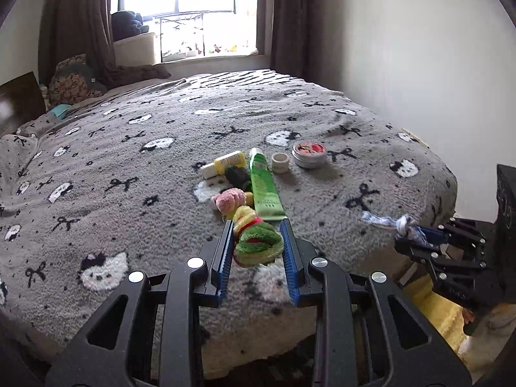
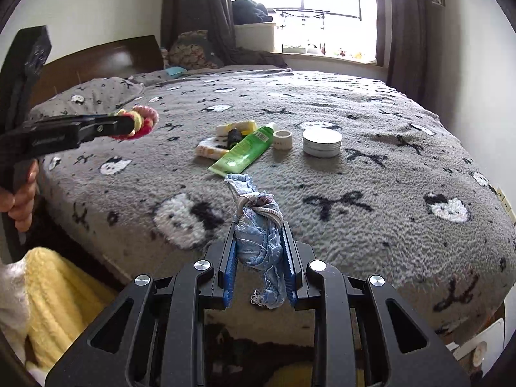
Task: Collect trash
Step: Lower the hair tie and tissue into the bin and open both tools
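My left claw [image 1: 257, 235] is clamped on a knot of fuzzy coloured hair ties [image 1: 254, 242], lifted off the bed [image 1: 129, 148], and my right claw [image 2: 258, 245] grips a blue scrap of cloth [image 2: 258, 242]. Both are mid-carry, I judge. Next, each load needs a bin, which I cannot see; the green tube [image 2: 245, 150] and round tin [image 2: 322, 142] wait on the blanket.

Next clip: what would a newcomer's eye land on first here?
Probably the colourful fuzzy scrunchie bundle clamped in the left hand-held gripper and the knotted blue fabric scrap in the right hand-held gripper. Behind them, a green tube and a round tin lie mid-bed on the grey cat-print blanket.
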Available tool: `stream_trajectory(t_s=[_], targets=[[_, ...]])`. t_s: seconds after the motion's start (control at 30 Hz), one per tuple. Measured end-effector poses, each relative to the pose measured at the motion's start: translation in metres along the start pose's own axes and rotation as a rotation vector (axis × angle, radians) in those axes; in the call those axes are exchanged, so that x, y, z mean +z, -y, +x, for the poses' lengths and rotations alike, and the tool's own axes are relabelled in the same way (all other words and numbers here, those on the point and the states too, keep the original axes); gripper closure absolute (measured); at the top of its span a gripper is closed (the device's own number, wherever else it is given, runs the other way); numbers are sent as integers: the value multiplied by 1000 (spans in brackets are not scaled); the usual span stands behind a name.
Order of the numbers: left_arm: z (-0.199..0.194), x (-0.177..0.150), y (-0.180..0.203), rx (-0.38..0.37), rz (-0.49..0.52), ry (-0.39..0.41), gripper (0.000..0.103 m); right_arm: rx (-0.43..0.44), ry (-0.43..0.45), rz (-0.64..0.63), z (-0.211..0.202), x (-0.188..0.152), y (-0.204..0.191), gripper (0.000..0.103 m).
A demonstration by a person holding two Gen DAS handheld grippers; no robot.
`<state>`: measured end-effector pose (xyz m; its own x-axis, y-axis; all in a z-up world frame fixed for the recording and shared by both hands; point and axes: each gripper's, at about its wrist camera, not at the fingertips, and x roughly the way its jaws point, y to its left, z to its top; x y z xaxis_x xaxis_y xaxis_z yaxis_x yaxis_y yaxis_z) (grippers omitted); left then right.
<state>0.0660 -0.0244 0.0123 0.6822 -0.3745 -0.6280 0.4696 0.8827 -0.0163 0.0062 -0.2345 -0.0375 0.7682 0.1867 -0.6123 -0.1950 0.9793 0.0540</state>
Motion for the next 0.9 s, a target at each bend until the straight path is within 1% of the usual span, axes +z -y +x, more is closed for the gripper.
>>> stream_trajectory(t_s=[0.1,0.23,0.33,0.47,0.7,0.9], targets=[[-10,-27,12,-35,6,-19,76,2,-12,-17,-4,-12,-9,78],[-12,-60,24,-73,-3,-60,76,14,-42,-21,-3,-28,-19,78],[-9,-84,30,-110,-27,-103,76,20,-78,-1,2,-42,-21,78],[-5,-111,36,-127,-40,-152,76,27,-131,34,10,-60,-21,78],[23,-161,39,-152,-78,-293,76,47,-230,84,25,-94,-22,77],[50,-199,33,-139,-119,-396,76,55,-303,88,43,-114,-28,77]])
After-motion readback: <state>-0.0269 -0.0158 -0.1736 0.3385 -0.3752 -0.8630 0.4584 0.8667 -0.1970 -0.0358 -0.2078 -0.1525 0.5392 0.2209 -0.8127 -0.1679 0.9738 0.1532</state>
